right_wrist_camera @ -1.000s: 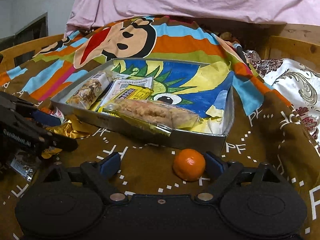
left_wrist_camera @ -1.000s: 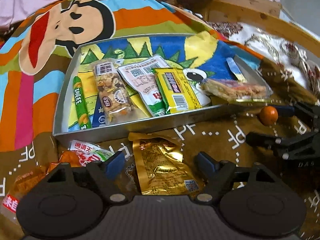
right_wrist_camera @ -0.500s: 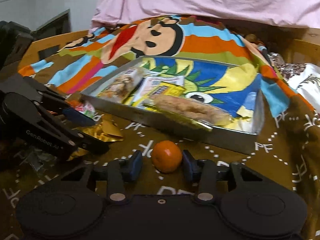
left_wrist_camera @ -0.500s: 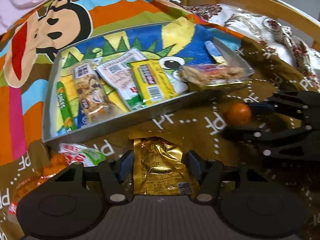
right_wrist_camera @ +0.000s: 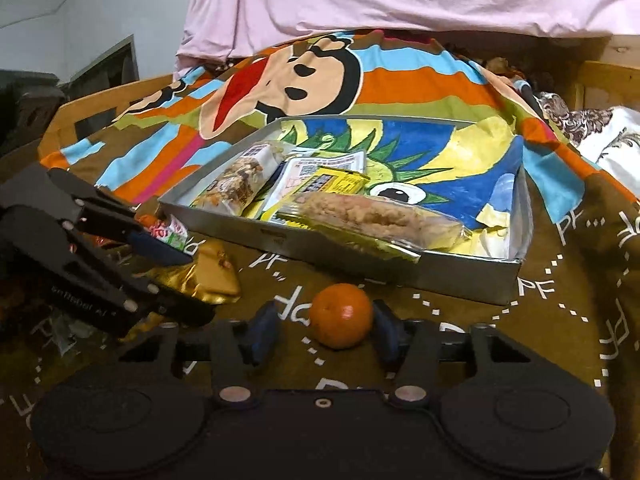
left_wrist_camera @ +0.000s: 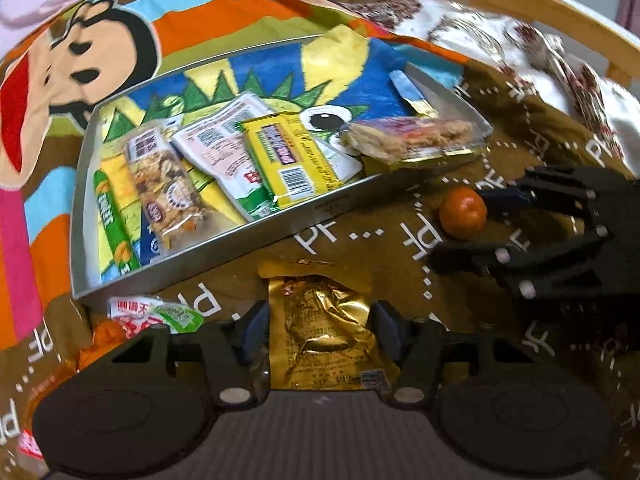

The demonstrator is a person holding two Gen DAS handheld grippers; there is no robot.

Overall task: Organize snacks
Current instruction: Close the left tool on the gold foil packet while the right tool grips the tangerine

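A gold foil packet (left_wrist_camera: 324, 332) lies on the brown cloth in front of the metal tray (left_wrist_camera: 280, 236). My left gripper (left_wrist_camera: 322, 330) straddles it with its jaws closing, and both pads touch the packet's sides. A small orange (right_wrist_camera: 340, 316) sits on the cloth near the tray's front wall (right_wrist_camera: 460, 276). My right gripper (right_wrist_camera: 326, 328) has the orange between its fingertips. The right pad touches the orange, and bare cloth shows between the orange and the left pad. The tray holds several wrapped snacks, among them a yellow packet (left_wrist_camera: 288, 160) and a crispy bar (right_wrist_camera: 368, 216) resting on the front rim.
A red, white and green packet (left_wrist_camera: 156, 316) and an orange packet (left_wrist_camera: 52, 380) lie loose to the left of my left gripper. A striped cartoon blanket (right_wrist_camera: 400, 80) lies behind the tray, with a wooden rail (left_wrist_camera: 520, 4) and patterned white cloth (left_wrist_camera: 500, 44) at the far right.
Both pairs of jaws have narrowed, the left onto the gold packet. The right gripper has shifted, so the orange sits between its fingers rather than beside one. The left view has rolled.
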